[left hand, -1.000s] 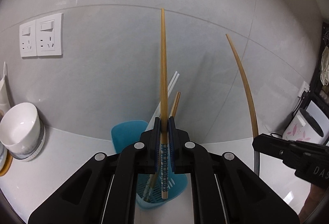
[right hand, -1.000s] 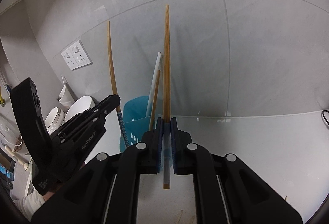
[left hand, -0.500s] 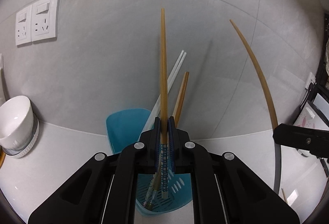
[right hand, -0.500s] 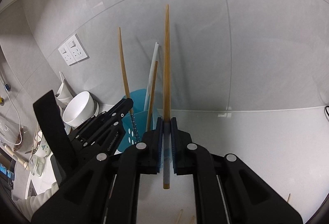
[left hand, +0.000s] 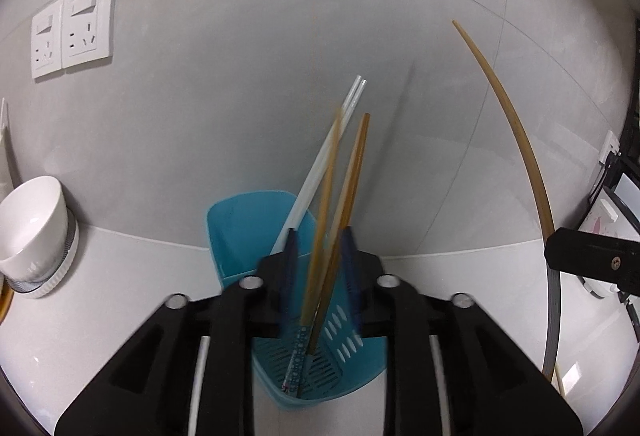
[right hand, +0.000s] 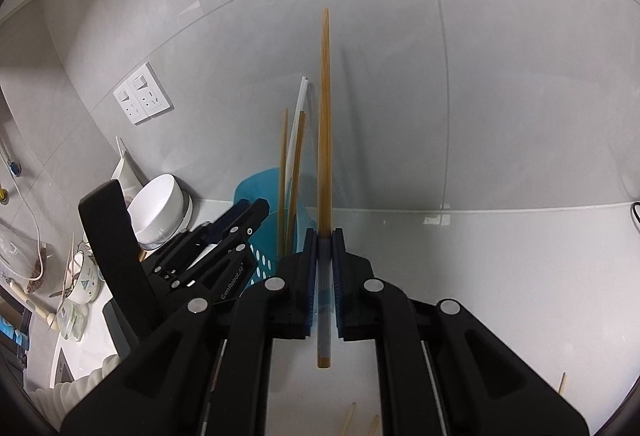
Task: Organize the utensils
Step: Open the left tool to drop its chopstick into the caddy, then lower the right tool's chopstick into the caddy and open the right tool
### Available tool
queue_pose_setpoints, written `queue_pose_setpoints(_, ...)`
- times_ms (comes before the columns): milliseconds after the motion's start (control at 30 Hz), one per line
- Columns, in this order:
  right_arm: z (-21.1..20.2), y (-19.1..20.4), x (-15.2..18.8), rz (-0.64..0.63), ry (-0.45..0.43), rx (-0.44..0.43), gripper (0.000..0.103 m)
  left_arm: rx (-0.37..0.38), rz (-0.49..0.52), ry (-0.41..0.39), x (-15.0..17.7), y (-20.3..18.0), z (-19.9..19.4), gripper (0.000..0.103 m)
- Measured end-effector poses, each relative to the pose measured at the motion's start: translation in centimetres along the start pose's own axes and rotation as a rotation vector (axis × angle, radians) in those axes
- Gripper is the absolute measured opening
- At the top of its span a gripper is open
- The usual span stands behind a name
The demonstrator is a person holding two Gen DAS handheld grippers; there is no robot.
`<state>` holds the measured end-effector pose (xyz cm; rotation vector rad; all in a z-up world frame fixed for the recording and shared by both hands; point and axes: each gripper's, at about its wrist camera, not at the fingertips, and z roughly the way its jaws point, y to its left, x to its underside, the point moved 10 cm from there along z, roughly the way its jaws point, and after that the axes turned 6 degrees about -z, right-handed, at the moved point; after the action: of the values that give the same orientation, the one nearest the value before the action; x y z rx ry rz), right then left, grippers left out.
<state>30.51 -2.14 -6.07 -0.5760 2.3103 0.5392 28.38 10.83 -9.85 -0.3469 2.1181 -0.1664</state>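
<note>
My left gripper [left hand: 318, 236] hangs just over the blue slotted holder [left hand: 240, 228], and its jaws are opening. A wooden chopstick with a blue patterned end [left hand: 324, 203], blurred, stands loose between them with its lower end down in the holder, and neither pad presses on it. Also in the holder are a white pair [left hand: 320, 163] and another wooden chopstick [left hand: 352, 175]. My right gripper [right hand: 325, 236] is shut on an upright wooden chopstick [right hand: 325, 115], to the right of the holder [right hand: 256, 199] and of the left gripper [right hand: 250, 209].
A white bowl [right hand: 160, 203] sits on a stack left of the holder, against the tiled wall. Wall sockets [left hand: 72, 27] are above it. Mugs and clutter [right hand: 80, 280] crowd the far left. Loose wooden sticks [right hand: 348, 416] lie on the white counter near the front.
The left jaws have parted, and the chopstick they gripped has slid down and tilted into the holder. The left gripper came lower over the holder. The right gripper still holds its chopstick.
</note>
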Motion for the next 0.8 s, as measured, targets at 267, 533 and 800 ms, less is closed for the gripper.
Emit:
queue_pose_setpoints(267,0.0,0.1,0.1,0.006,-0.002,-0.005,0.007,-0.066,-0.052,0.039,0.4,1.0,-2.5,0.084)
queue_pose_setpoints(533,0.1,0.4,0.0,-0.005,-0.026,-0.02,0.007,-0.072,-0.06,0.096,0.9,2.0,-4.4,0.097)
queue_pose_setpoints(800,0.7,2.4,-1.4,-0.05,-0.102,-0.055,0.007,-0.109,-0.065,0.139,1.4,4.6,-6.3,0.097)
